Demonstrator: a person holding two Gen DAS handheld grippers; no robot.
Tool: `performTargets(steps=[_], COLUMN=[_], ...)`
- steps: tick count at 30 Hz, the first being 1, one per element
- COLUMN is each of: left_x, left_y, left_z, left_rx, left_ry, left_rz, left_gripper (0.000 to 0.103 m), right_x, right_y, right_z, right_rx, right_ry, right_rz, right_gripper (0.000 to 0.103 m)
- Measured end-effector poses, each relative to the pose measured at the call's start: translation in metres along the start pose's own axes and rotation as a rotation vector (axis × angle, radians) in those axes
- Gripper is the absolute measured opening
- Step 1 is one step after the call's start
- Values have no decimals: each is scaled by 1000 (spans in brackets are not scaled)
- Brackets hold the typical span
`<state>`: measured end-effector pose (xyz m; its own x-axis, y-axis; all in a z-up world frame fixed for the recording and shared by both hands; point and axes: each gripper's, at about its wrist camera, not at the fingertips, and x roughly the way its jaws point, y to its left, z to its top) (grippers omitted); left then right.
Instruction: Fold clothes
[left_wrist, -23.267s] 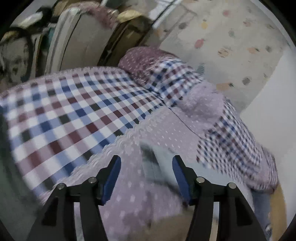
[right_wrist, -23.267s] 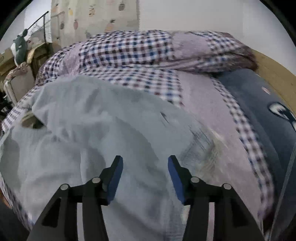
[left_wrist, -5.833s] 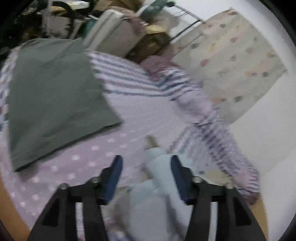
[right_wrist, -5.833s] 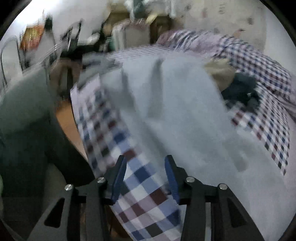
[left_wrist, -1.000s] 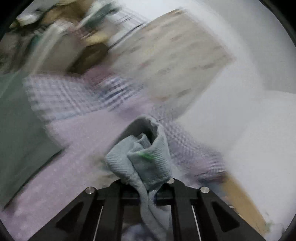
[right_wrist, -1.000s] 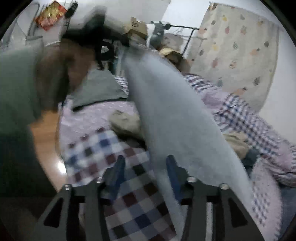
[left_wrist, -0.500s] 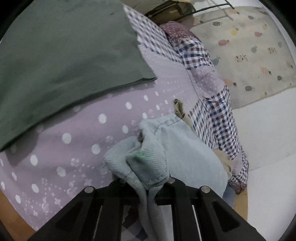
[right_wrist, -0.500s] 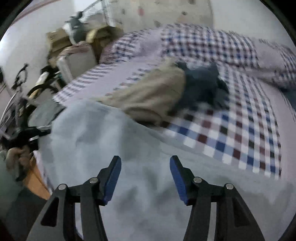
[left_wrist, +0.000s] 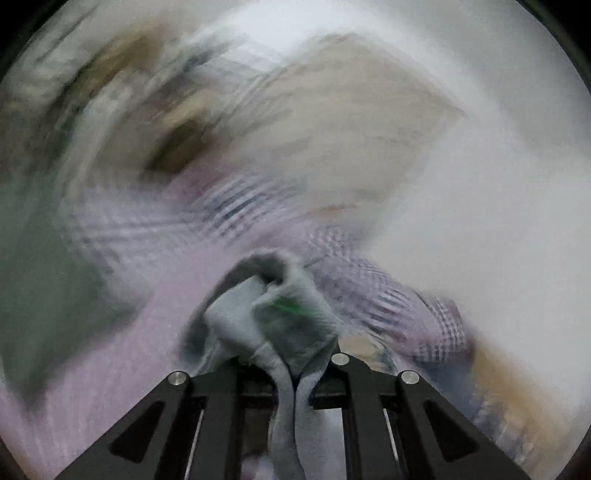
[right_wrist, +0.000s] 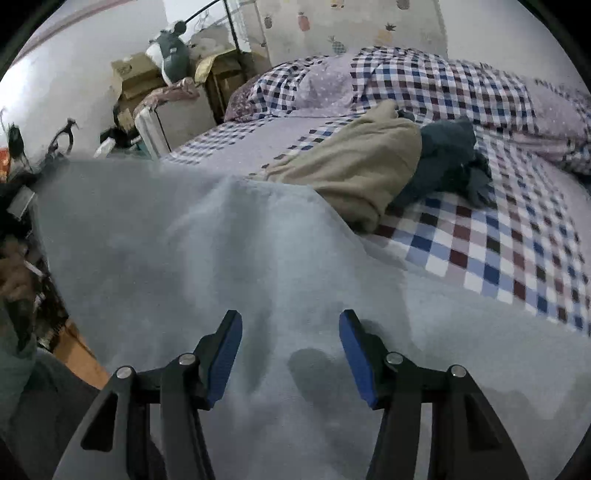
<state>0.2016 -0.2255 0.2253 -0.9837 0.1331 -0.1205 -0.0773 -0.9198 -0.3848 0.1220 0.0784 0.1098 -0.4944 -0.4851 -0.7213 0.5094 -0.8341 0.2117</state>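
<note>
The left gripper (left_wrist: 293, 373) is clenched on a bunched corner of the light blue garment (right_wrist: 236, 266), lifted over the bed (right_wrist: 498, 258). The right gripper (right_wrist: 290, 354) is released above it. One-corner pulling could twist the cloth or make it slip out.

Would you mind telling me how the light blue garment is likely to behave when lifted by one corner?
Probably floppy: the garment bunches and sags in the shut left claw. Likely to slide off, since it drapes loosely over the bed.
</note>
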Motion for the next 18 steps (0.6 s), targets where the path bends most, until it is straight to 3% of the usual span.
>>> performTargets(steps=[2,4,7,10,11,13,14,18], left_x=[11,32,72,74,71,62,61,61], left_y=[-71,-112,-177,-218,-225,-232,-230,-216], left_z=[-10,-43,-143,-246,-267,-284,-281,-247], left_rx=[136,181,396,693,765,862,859,681], left_ry=[49,181,510,697,720,678,665,636], left_rz=[-135,-250,-340,-343,-325,-301,-309,-345], left_gripper=[8,8,8,8,8,8,8,8], right_x=[-10,-35,-83,-105,-107,-109,-109,-115], right_y=[-15,-44,-99,-131,-133,-131,-128,-119], right_z=[-1,-4,-28,-58,-64,-70,-70,-70], right_rx=[72,217,453,621,631,605,579,482], right_ry=[-10,-55,-144,-167,-156,-118,-103,-95], right_rz=[3,-10,24,86,91,88,82,45], right_gripper=[58,58,59,60,60,60,60,60])
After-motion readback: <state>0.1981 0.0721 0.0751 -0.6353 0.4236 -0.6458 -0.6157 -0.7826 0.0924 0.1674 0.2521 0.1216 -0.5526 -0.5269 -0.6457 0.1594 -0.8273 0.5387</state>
